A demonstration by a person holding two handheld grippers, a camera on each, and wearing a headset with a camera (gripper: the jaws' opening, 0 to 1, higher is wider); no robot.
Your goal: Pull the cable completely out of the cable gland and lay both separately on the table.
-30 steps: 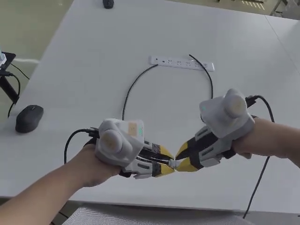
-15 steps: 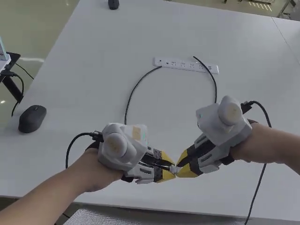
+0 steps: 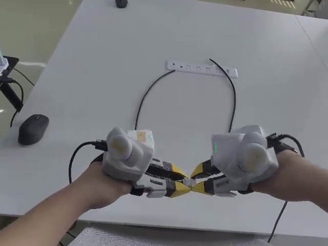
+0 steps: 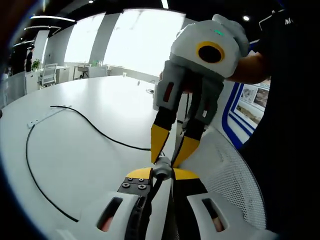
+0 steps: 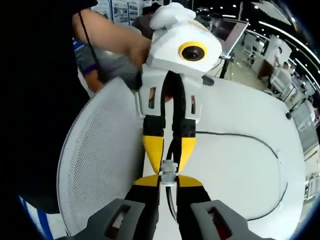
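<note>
My two grippers meet tip to tip above the table's front edge. The left gripper (image 3: pixel 180 185) (image 4: pixel 167 175) is shut with the small pale cable gland (image 3: pixel 188 182) (image 4: pixel 162 170) (image 5: pixel 168 170) seated at its yellow tips. Pointing straight at it, the right gripper (image 3: pixel 199 184) (image 5: pixel 168 181) is shut and pinches the thin black cable right beside the gland. That cable (image 3: pixel 233 102) (image 4: pixel 100 132) trails from under the right gripper across the table, and its free end lies over the power strip. Whether the right jaws also touch the gland I cannot tell.
A white power strip (image 3: pixel 201 69) lies mid-table, its black cord (image 3: pixel 146 100) curving toward the left hand. A black mouse (image 3: pixel 33 128) sits at the left edge. A grey mesh chair back (image 5: pixel 95 165) is below the grippers, just off the front edge.
The right gripper has dropped lower and turned level with the left one. The tips stay together on the gland. The head camera shifted a little.
</note>
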